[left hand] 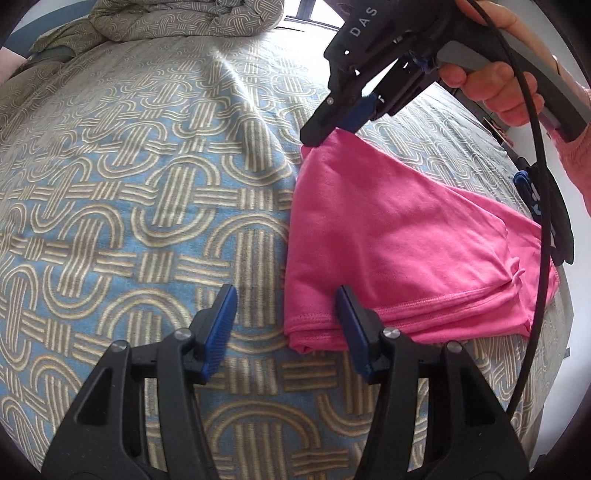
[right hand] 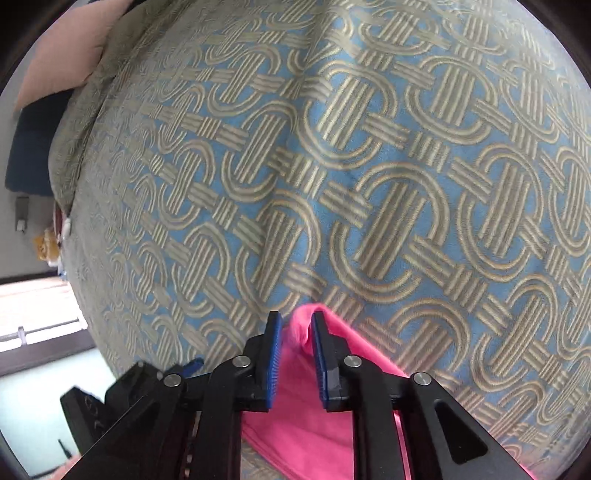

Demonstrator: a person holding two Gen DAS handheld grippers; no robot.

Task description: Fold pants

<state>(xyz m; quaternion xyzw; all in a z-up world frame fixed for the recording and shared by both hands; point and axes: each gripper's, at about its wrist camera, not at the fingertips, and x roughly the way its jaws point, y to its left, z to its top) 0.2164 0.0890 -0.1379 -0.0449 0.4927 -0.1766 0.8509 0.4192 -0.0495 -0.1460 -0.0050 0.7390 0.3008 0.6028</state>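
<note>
The pink pants [left hand: 399, 236] lie folded on the patterned bedspread [left hand: 147, 206], right of centre in the left wrist view. My left gripper [left hand: 284, 314] is open and empty, its right pad at the pants' near hem. My right gripper [left hand: 314, 142] pinches the far corner of the pants and lifts it. In the right wrist view the right gripper [right hand: 297, 332] has pink cloth [right hand: 299, 417] bunched between its narrowly spaced blue pads [right hand: 275, 354].
A rumpled duvet [left hand: 184, 22] lies at the bed's far end. A black cable [left hand: 532, 206] hangs from the right gripper across the pants. The bed edge and a window [right hand: 37, 317] are at the left in the right wrist view.
</note>
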